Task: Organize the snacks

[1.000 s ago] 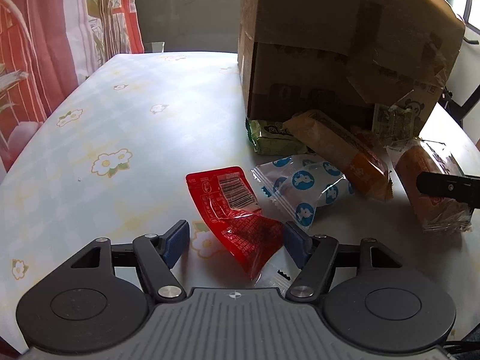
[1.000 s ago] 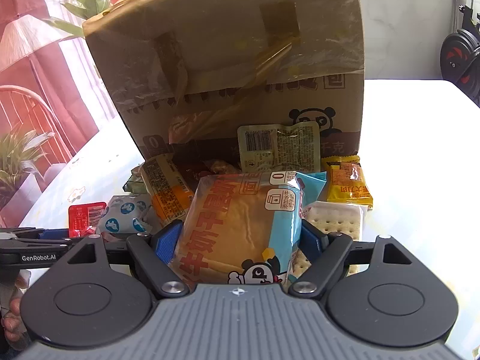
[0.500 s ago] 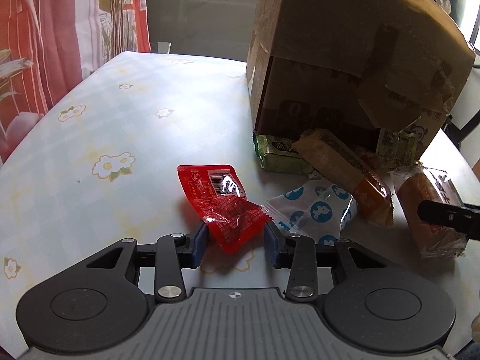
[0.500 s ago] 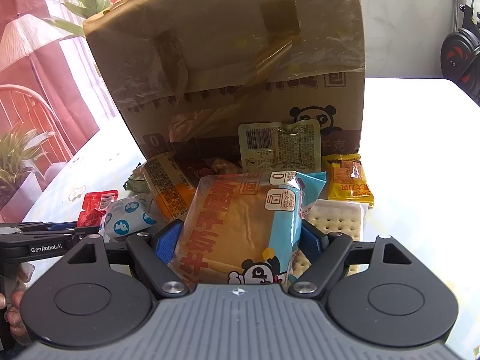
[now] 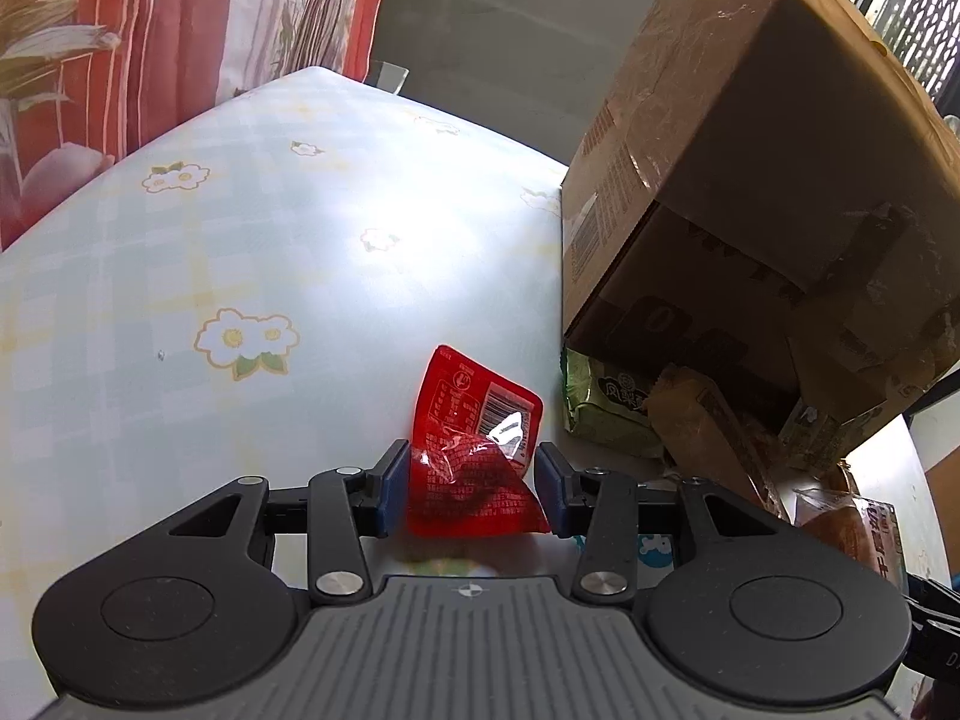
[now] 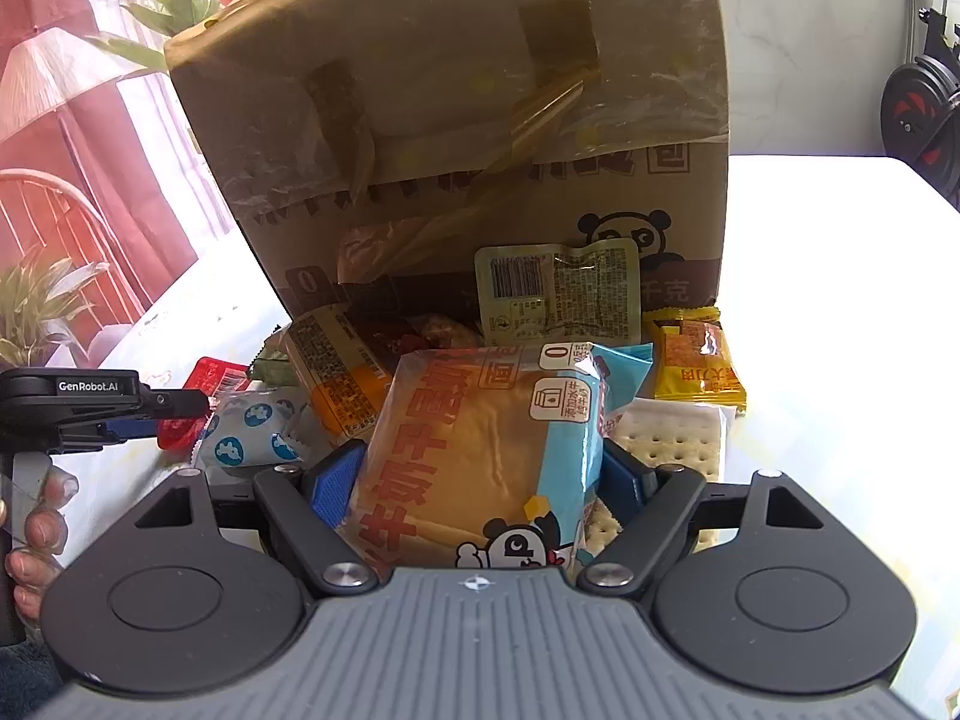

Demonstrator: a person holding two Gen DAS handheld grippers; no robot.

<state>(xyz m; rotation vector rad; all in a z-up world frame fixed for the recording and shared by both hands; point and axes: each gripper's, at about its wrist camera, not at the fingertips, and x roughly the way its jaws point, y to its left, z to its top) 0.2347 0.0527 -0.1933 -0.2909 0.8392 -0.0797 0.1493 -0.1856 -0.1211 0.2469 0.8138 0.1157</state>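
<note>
Snacks (image 6: 480,450): nine packets, one box (image 6: 456,120).

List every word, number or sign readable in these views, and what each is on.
"GenRobot.AI": side of the left gripper.
"0": bread packet in the right gripper.
"0": cardboard box.
"千克": the same box.
Barcodes and fine print on the red packet and pale green pouch: too small.

We see a red packet (image 5: 474,450) with white print, a brown box (image 6: 456,120) bearing a black-and-white panda, and a pale cloth (image 5: 180,276) checked blue and yellow with white flowers. The bread pack (image 6: 480,456) is orange and light blue — beside it a yellow sachet (image 6: 696,366) and a green pack (image 5: 606,408), perhaps patterned.
</note>
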